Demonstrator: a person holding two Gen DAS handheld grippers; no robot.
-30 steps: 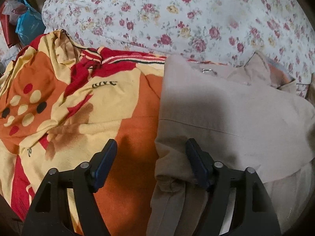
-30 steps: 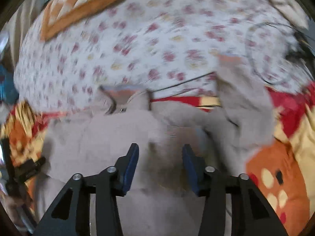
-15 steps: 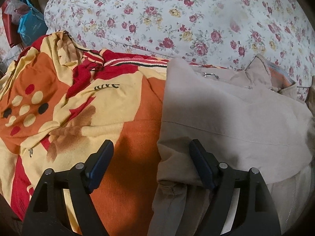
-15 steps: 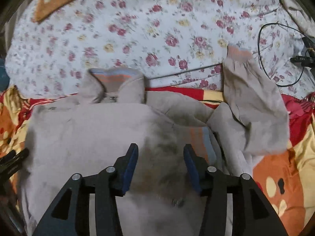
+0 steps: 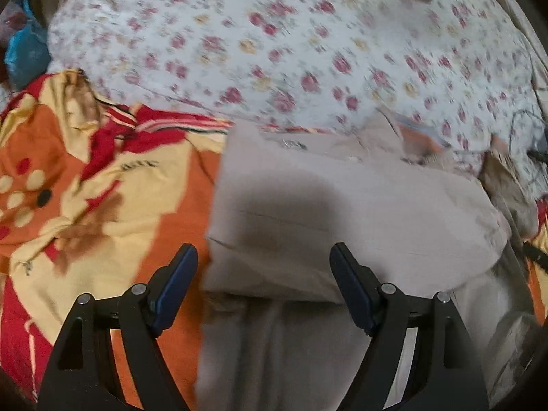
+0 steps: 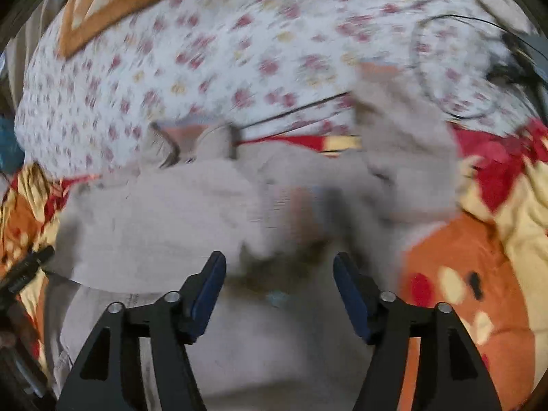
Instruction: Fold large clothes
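Observation:
A large beige jacket (image 5: 342,205) lies partly folded on an orange, red and yellow blanket (image 5: 85,188). Its collar (image 5: 404,130) points toward the far side. My left gripper (image 5: 263,257) is open and empty, hovering over the jacket's left folded edge. In the right wrist view the jacket (image 6: 164,219) fills the middle, with one sleeve (image 6: 404,144) lying out to the far right. My right gripper (image 6: 279,263) is open and empty above the jacket's middle. Both views are blurred by motion.
A white floral bedsheet (image 5: 274,41) covers the bed beyond the blanket. An orange patterned cushion (image 6: 120,3) lies at the far edge. Black cables (image 6: 479,78) lie on the sheet at the right. A blue bag (image 5: 24,54) sits at the far left.
Both grippers have moved and stay open and empty. The left view has shifted right over the jacket. The right view has pulled back, and its jaws have widened.

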